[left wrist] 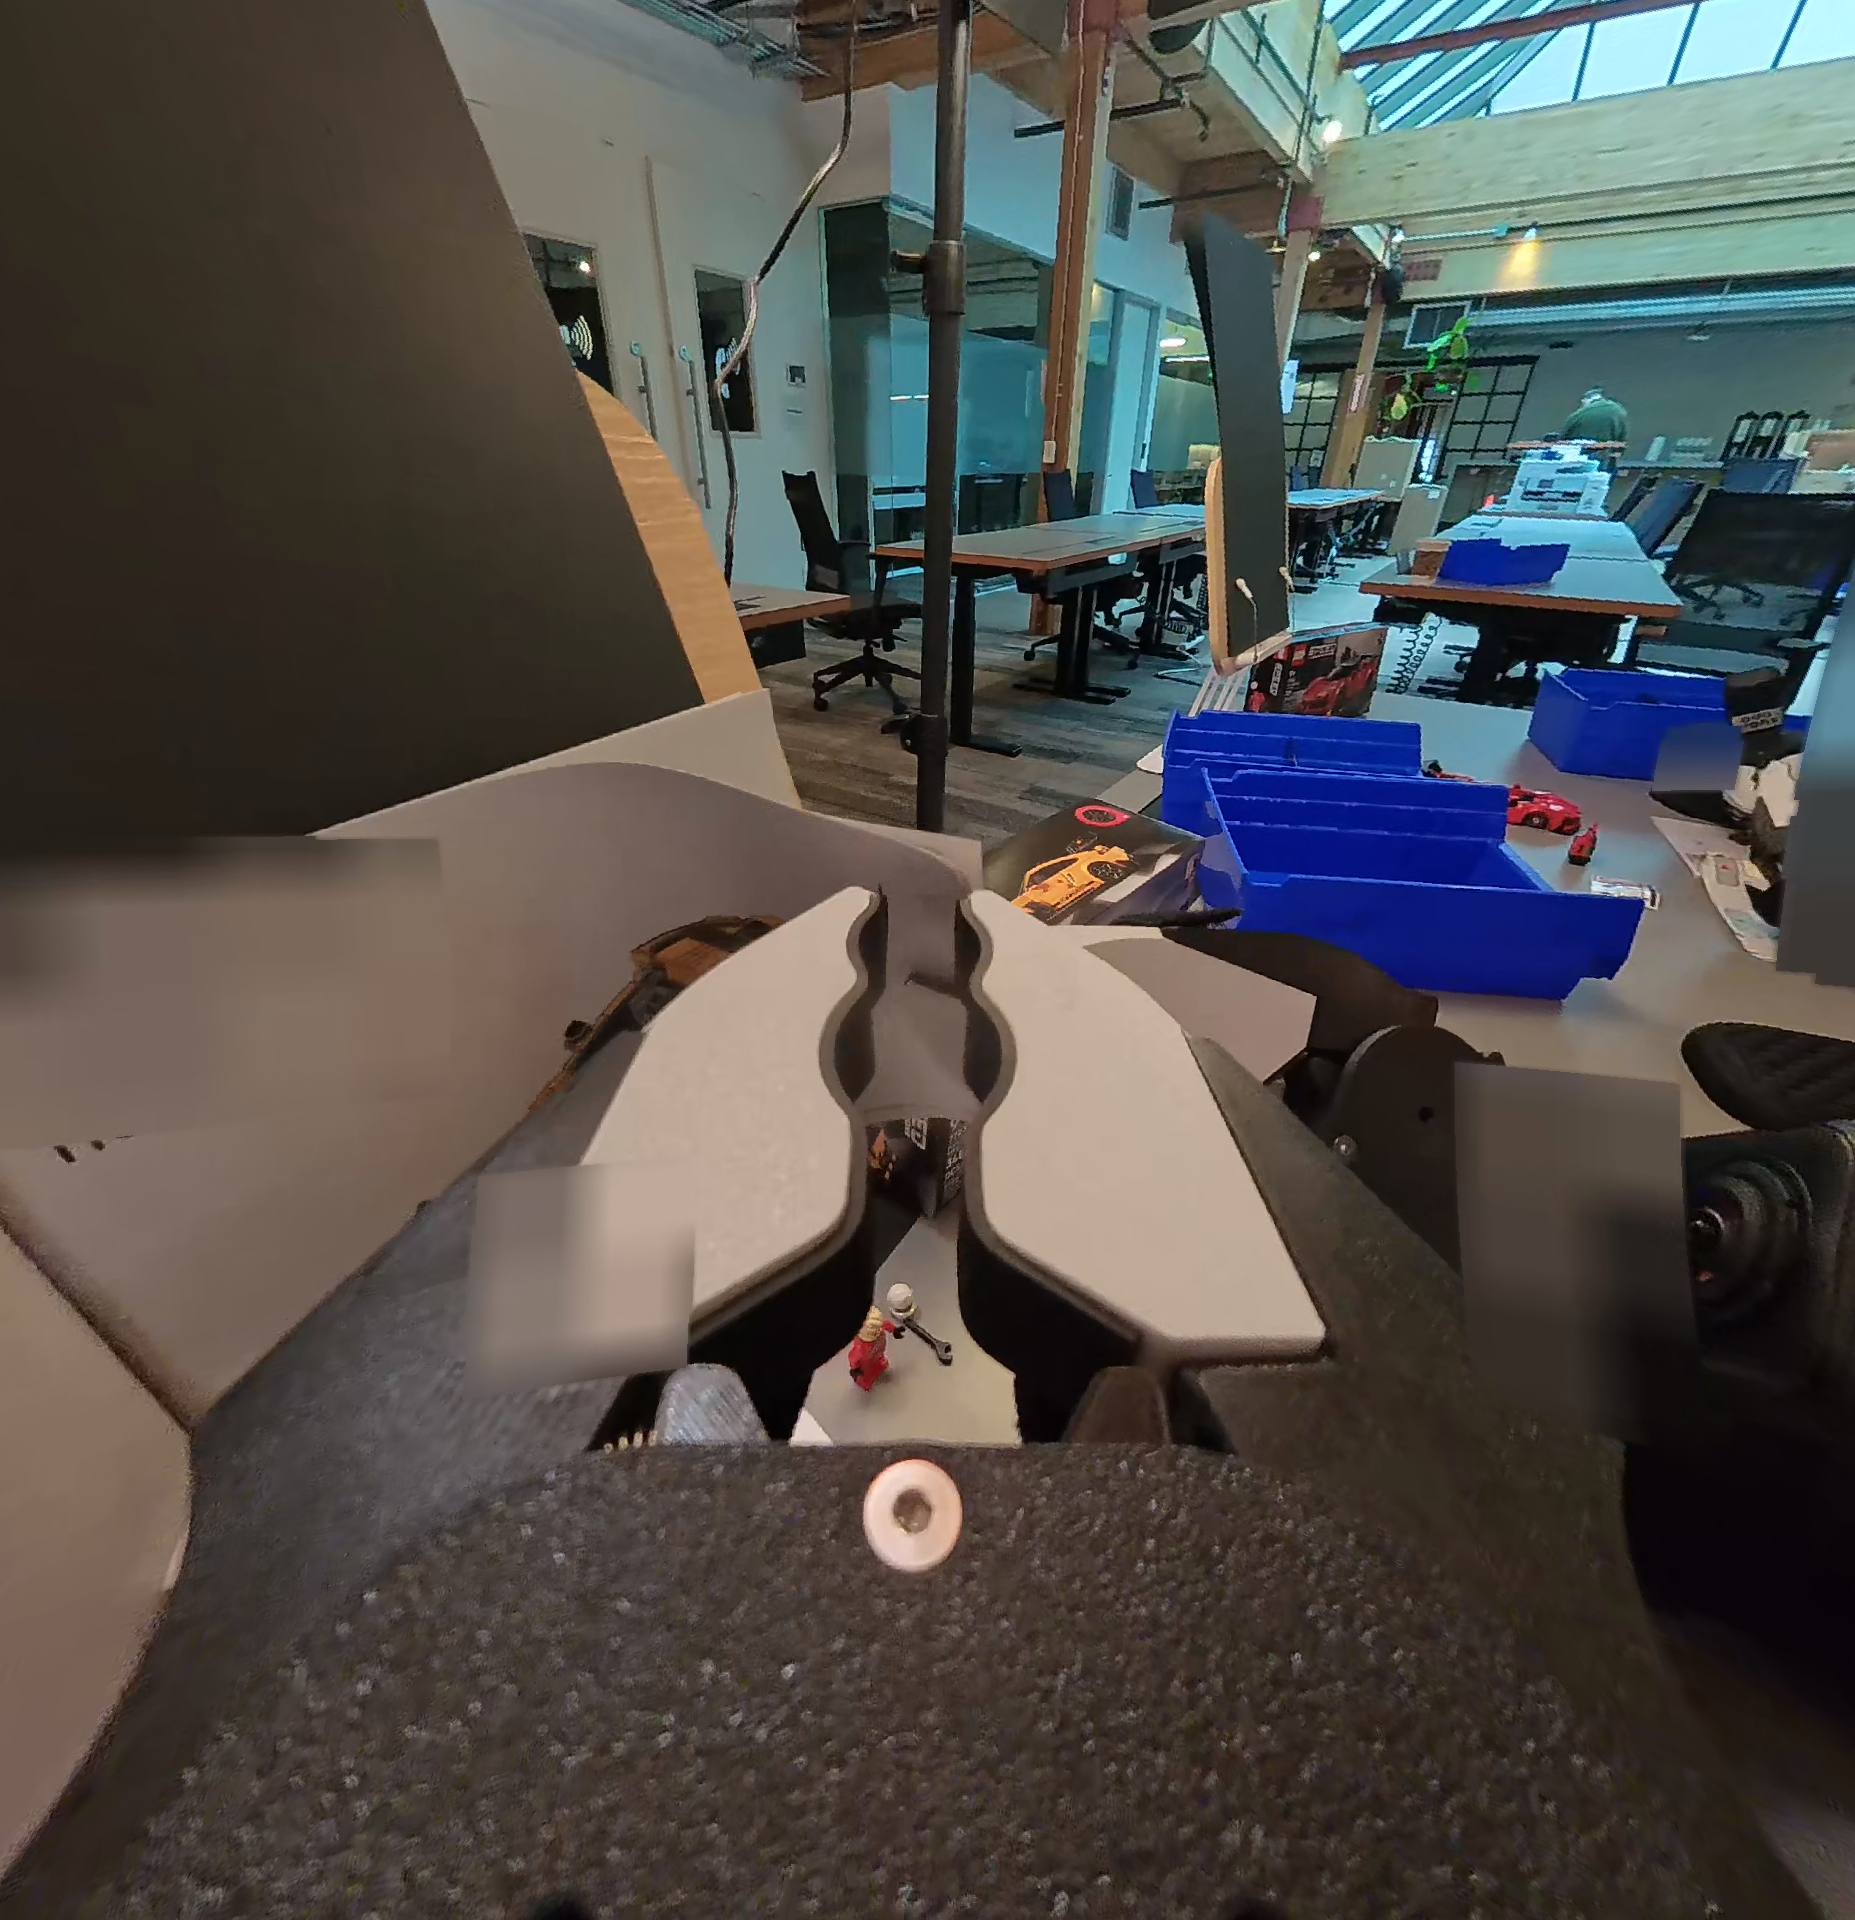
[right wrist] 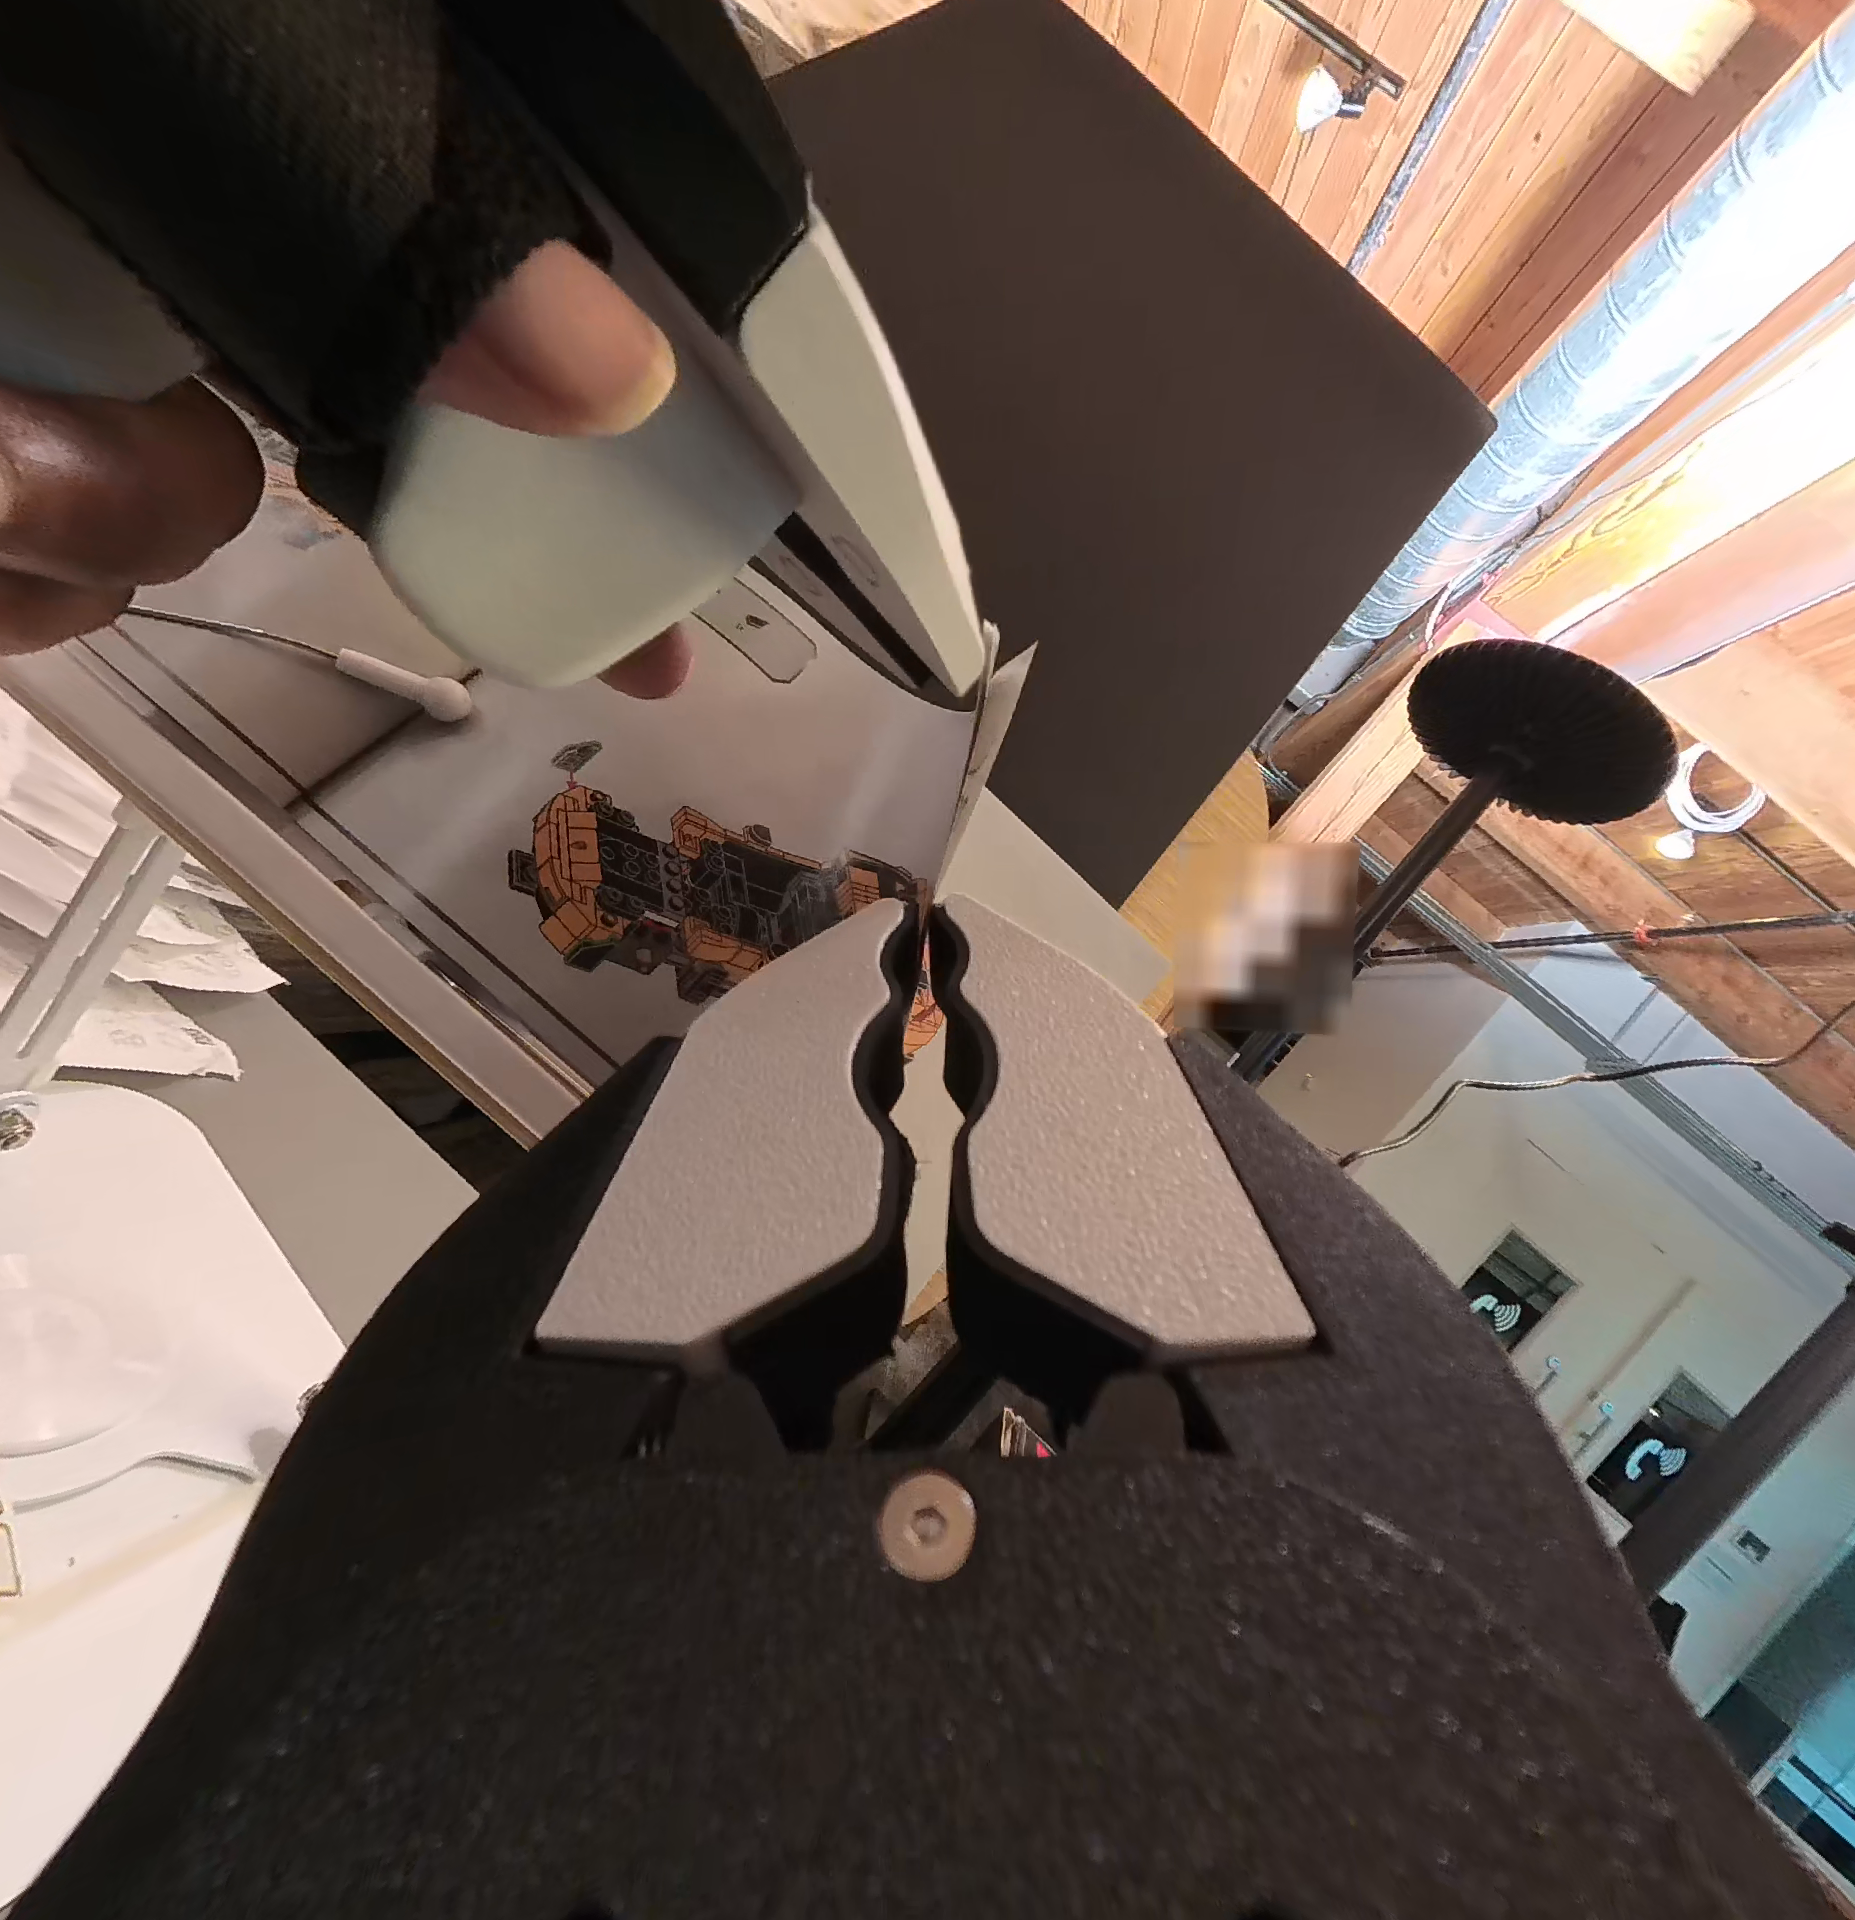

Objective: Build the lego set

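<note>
minifigure [left wrist: 871,1349] on table [left wrist: 1588,883], apparently below the bins [left wrist: 1401,883].

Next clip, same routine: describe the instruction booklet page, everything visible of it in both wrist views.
The instruction page is thin white paper, printed with an orange and dark grey brick vehicle. In the right wrist view it curves upward, its free edge standing on end between the right claw and the left claw above. The right claw's tips sit nearly closed at that edge; whether they pinch the paper is unclear. In the left wrist view the page bows pale grey behind the left claw, whose fingers stand slightly apart around the sheet.
</note>
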The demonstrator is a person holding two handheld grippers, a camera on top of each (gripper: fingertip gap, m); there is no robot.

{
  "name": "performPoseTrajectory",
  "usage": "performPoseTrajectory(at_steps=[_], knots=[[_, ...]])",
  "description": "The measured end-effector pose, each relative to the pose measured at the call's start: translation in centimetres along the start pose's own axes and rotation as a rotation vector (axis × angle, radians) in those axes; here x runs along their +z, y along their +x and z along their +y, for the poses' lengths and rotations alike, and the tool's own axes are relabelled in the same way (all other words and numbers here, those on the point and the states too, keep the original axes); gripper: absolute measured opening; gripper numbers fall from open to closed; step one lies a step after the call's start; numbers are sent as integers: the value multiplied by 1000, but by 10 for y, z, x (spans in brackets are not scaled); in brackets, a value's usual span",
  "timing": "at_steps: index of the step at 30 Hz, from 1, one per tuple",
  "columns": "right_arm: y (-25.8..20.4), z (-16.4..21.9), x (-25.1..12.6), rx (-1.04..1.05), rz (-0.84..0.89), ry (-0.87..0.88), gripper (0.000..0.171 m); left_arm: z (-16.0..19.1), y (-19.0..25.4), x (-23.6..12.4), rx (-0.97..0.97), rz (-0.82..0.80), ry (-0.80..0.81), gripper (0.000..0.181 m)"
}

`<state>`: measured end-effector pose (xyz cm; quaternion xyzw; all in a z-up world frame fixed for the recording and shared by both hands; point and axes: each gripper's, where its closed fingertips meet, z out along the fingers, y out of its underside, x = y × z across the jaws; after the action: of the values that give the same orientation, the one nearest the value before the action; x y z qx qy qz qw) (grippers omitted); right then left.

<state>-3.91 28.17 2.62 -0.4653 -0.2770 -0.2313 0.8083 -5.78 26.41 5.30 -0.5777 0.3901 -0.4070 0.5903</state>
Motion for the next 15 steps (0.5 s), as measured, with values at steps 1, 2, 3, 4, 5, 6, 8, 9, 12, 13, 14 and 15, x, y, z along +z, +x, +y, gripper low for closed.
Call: performPoseTrajectory(at_steps=[1,2,3,4,5,6,8,9,12,13,14,15], knots=[[0,0,0,-1,0,0,1,-1,0,0,-6,2,5,12],[0,0,0,0,-1,0,1,-2,0,-1,-12,7,9,12],[-1,0,0,0,-2,0,1,-2,0,-1,-16,14,12,12],[-1,0,0,-1,-3,-1,1,-2,1,-1,-16,18,13,12],[-1,1,0,1,-2,-2,1,-2,1,-2,-15,20,14,12],[-1,1,0,3,-2,-2,1,-2,1,-2,-18,23,18,12],[-1,1,0,2,-2,-3,1,-4,2,-2,-36,37,30,12],[-1,1,0,2,-2,-3,1,-4,1,-2,-39,38,32,12],[-1,1,0,1,-3,-3,1,-3,0,-2,-32,31,22,11],[-1,1,0,1,-3,-3,1,-2,-1,-2,-31,27,20,10],[-1,1,0,1,-3,-2,1,-2,-2,-2,-32,25,19,10],[-1,1,0,0,-3,-2,1,-2,-2,-2,-35,25,20,9]])
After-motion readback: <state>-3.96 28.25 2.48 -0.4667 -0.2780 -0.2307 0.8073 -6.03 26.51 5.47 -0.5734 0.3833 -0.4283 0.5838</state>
